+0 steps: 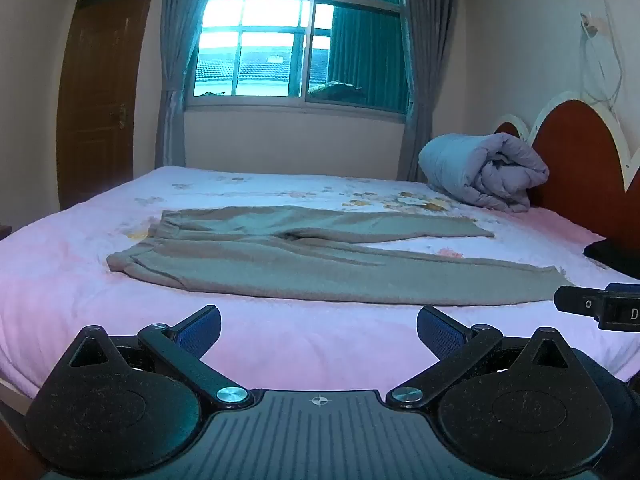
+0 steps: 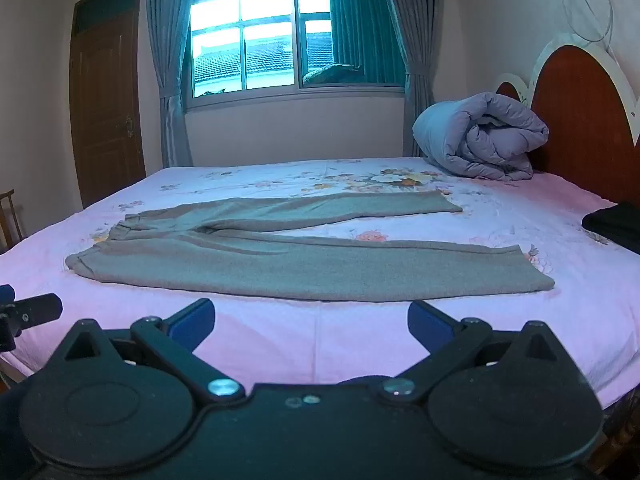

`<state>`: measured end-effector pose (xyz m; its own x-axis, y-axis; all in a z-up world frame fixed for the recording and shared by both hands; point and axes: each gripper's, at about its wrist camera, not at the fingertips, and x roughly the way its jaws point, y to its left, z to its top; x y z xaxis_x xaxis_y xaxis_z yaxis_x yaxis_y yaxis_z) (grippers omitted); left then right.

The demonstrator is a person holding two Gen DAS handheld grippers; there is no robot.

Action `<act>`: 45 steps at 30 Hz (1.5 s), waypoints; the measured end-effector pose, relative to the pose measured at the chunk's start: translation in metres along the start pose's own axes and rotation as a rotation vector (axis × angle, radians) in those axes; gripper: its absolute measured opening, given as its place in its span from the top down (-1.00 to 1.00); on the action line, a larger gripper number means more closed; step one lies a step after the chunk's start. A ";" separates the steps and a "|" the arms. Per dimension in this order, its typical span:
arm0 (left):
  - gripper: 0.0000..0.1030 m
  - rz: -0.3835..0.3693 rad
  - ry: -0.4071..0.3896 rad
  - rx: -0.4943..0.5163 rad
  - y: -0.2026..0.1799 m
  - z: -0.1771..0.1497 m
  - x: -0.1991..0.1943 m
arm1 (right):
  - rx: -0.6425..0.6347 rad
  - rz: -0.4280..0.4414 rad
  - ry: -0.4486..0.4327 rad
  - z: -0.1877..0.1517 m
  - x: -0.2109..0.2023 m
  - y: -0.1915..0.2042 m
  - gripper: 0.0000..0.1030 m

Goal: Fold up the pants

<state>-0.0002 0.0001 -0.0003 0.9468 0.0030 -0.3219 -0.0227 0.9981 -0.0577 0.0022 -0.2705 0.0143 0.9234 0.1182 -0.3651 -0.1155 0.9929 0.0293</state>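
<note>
Grey-brown pants (image 1: 304,264) lie flat on the pink floral bed sheet (image 1: 280,344), waistband to the left, both legs stretching right and spread apart. They also show in the right wrist view (image 2: 296,264). My left gripper (image 1: 319,330) is open and empty, above the near bed edge, short of the pants' near leg. My right gripper (image 2: 311,322) is open and empty, just short of the near leg's edge. Part of the right gripper shows at the left view's right edge (image 1: 600,306).
A rolled grey duvet (image 1: 484,172) sits at the far right by the red headboard (image 1: 580,160). A black cloth (image 2: 616,226) lies at the bed's right side. A window (image 1: 296,48) with curtains and a brown door (image 1: 96,92) stand behind.
</note>
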 end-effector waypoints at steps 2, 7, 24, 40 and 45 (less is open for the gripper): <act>-1.00 0.001 0.000 -0.006 0.000 0.000 0.000 | 0.002 -0.001 0.005 0.000 0.000 0.000 -0.89; -1.00 -0.002 0.011 0.001 0.006 -0.003 0.002 | 0.002 -0.002 0.002 0.000 0.000 -0.001 -0.89; -1.00 0.004 0.021 0.010 0.001 -0.002 0.006 | 0.002 0.000 0.005 -0.001 0.000 -0.001 -0.89; -1.00 0.006 0.023 0.014 0.001 -0.002 0.007 | 0.003 0.000 0.005 0.000 -0.001 0.000 -0.89; -1.00 0.006 0.023 0.015 0.001 -0.002 0.006 | 0.003 0.000 0.006 0.000 -0.001 0.000 -0.89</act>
<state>0.0052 0.0007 -0.0042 0.9391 0.0076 -0.3436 -0.0232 0.9989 -0.0412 0.0009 -0.2710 0.0144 0.9213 0.1180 -0.3704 -0.1142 0.9929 0.0323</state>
